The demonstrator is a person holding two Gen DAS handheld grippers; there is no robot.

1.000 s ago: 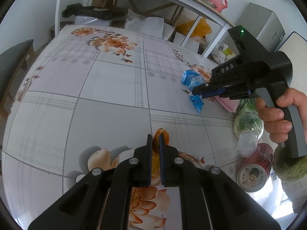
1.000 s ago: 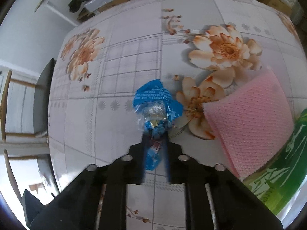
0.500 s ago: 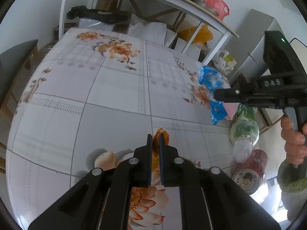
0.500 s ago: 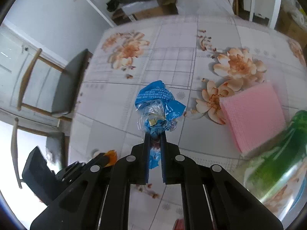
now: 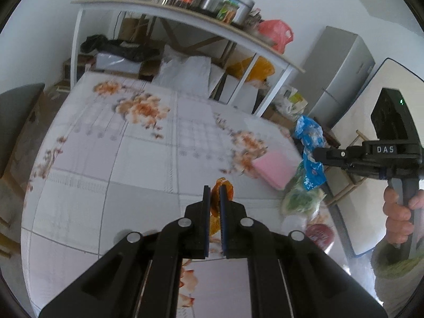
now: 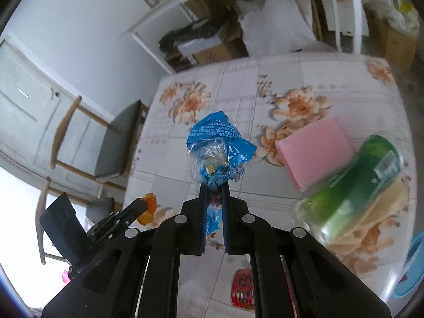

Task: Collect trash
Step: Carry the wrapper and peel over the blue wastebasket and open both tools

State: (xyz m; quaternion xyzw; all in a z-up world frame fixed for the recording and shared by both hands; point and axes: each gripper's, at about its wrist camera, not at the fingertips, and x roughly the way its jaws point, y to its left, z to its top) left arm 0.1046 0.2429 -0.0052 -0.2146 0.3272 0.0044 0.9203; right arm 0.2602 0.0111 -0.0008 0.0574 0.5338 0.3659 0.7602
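Observation:
My left gripper (image 5: 215, 189) is shut on a small orange wrapper (image 5: 225, 191) and holds it above the flowered table (image 5: 137, 159). My right gripper (image 6: 214, 186) is shut on a crumpled blue plastic wrapper (image 6: 217, 143), lifted clear of the table. The blue wrapper also shows in the left wrist view (image 5: 310, 143), held at the right above the table's edge. The left gripper with the orange wrapper (image 6: 149, 204) shows at the lower left of the right wrist view.
A pink sponge cloth (image 5: 274, 168), a green plastic bottle (image 6: 360, 185) and a red can (image 5: 319, 235) lie near the table's right edge. A blue bowl (image 6: 410, 267) sits at the far right. A chair (image 6: 111, 145) stands beside the table; a cluttered shelf (image 5: 185, 26) behind.
Both grippers have risen from the table with their wrappers. The right gripper lifted the blue wrapper off the tabletop and moved it toward the table's right edge.

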